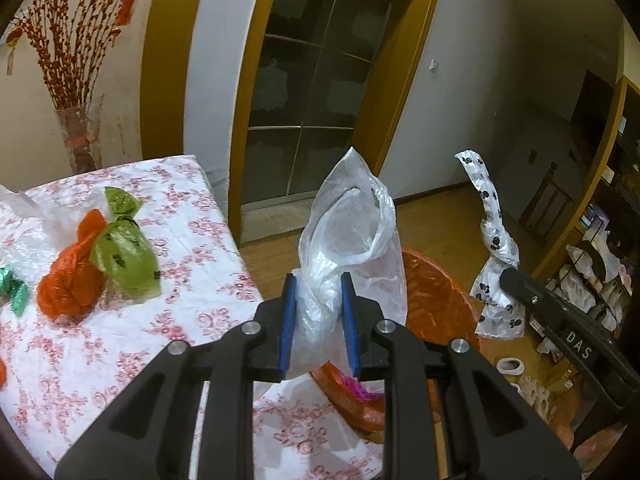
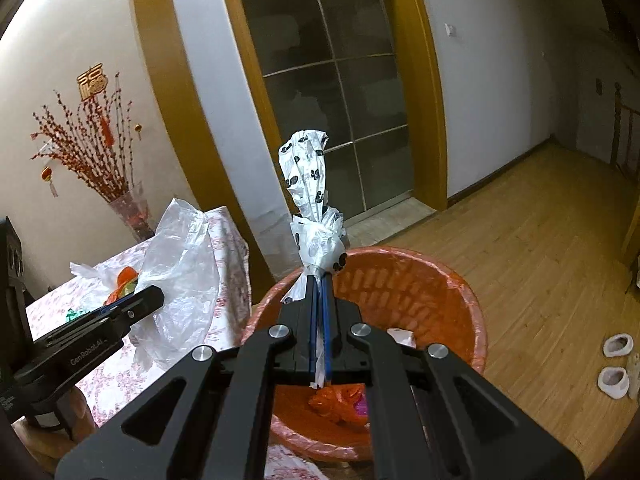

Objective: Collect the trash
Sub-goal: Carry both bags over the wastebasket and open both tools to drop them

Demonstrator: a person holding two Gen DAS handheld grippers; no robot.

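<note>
My left gripper (image 1: 319, 280) is shut on a clear plastic bag (image 1: 352, 216), held up over the table's right edge with the bag standing above the blue pads. My right gripper (image 2: 319, 280) is shut on a knotted white bag with black prints (image 2: 310, 184), held above the orange-lined trash bin (image 2: 460, 292); this printed bag (image 1: 494, 240) also shows at the right of the left wrist view. The bin (image 1: 436, 292) sits on the floor beside the table and holds orange and pink scraps. On the table lie an orange bag (image 1: 70, 280), a green bag (image 1: 128, 252) and a small dark green wrapper (image 1: 16, 288).
The table (image 1: 192, 240) has a white cloth with a pink flower print. A glass vase with red branches (image 1: 80, 136) stands behind it. A glazed door (image 2: 332, 92) faces me. Wooden floor (image 2: 540, 248) stretches right, with white slippers (image 2: 616, 364) on it.
</note>
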